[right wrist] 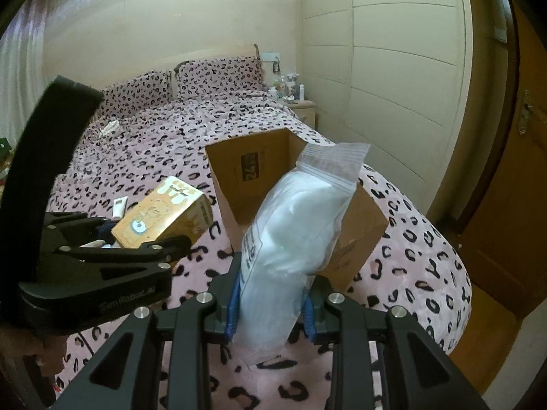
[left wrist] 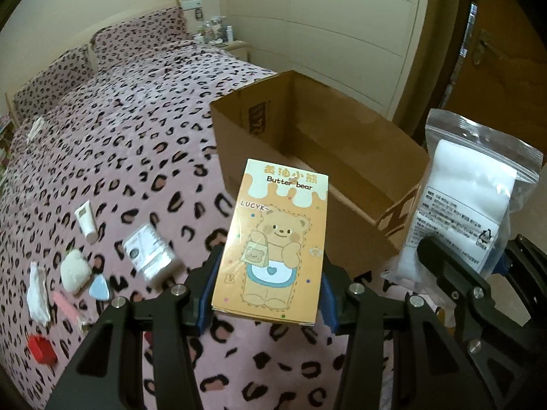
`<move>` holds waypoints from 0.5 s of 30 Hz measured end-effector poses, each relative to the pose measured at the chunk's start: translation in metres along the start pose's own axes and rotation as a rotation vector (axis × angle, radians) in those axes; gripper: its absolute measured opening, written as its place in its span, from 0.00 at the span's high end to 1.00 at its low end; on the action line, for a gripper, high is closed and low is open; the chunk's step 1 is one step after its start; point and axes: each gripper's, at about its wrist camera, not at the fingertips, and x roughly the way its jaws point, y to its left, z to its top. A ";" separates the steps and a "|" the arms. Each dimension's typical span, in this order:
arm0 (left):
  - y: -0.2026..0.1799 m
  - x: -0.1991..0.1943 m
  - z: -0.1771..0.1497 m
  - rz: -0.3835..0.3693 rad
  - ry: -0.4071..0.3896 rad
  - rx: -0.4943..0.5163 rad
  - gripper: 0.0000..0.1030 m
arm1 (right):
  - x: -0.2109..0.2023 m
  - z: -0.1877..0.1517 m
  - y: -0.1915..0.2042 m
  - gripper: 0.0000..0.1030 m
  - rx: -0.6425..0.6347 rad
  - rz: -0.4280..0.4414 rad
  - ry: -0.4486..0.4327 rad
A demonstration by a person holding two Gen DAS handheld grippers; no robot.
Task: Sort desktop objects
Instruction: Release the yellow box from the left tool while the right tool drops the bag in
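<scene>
Butter-bear box sits clamped in the left gripper, near an open cardboard carton on the bed; the right gripper pinches a zip bag. Best carried over the carton's rim before letting go — one item, then the other.

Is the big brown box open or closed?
Open. The cardboard box has no lid across its top, and its inside walls and floor show.
</scene>
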 end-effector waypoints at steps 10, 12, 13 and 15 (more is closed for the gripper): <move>-0.006 0.000 0.051 -0.050 -0.017 0.009 0.52 | 0.007 0.031 -0.018 0.72 0.030 0.058 -0.039; -0.009 0.001 0.064 -0.052 -0.021 0.013 0.52 | 0.012 0.037 -0.022 0.72 0.030 0.047 -0.041; -0.012 0.001 0.068 -0.053 -0.022 0.016 0.52 | 0.014 0.040 -0.024 0.72 0.035 0.046 -0.045; -0.017 0.003 0.079 -0.060 -0.024 0.027 0.54 | 0.018 0.046 -0.029 0.72 0.042 0.042 -0.047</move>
